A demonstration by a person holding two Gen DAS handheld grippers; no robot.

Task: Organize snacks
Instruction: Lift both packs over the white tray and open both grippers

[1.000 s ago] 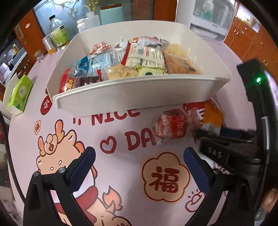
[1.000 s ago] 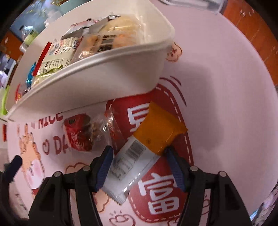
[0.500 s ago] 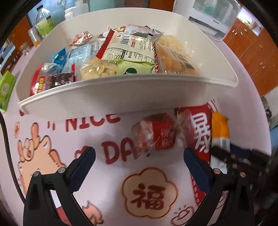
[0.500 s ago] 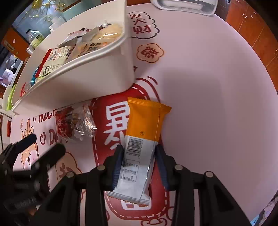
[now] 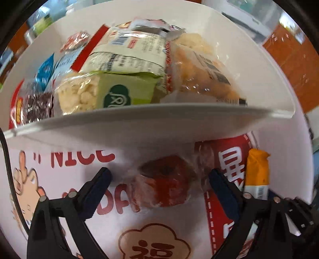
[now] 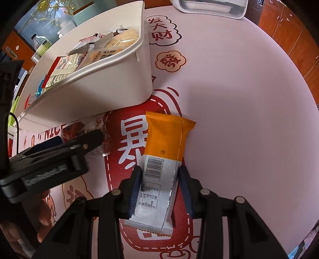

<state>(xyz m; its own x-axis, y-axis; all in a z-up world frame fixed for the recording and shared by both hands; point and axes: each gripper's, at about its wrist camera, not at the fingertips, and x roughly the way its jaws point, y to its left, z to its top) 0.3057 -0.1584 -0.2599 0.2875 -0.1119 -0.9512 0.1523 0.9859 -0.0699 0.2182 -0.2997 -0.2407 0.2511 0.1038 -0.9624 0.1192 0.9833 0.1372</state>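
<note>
A white bin [image 5: 139,127] holds several snack packets; it also shows in the right wrist view [image 6: 111,83]. A red snack in clear wrap [image 5: 163,181] lies on the printed table mat just in front of the bin. My left gripper [image 5: 159,179] is open, its fingers on either side of that red snack. An orange and white snack bar [image 6: 163,155] lies on the mat right of it. My right gripper [image 6: 159,175] is shut on the bar's white end. The bar also shows in the left wrist view [image 5: 257,175].
The pink mat [image 6: 239,99] carries red cartoon prints. A white appliance [image 6: 211,8] stands at the table's far edge. Bottles [image 6: 41,47] stand behind the bin. The left gripper's body [image 6: 49,157] lies close to the left of the bar.
My left gripper has moved forward and right until its open fingers flank the red snack. My right gripper has closed in on the orange bar's white end.
</note>
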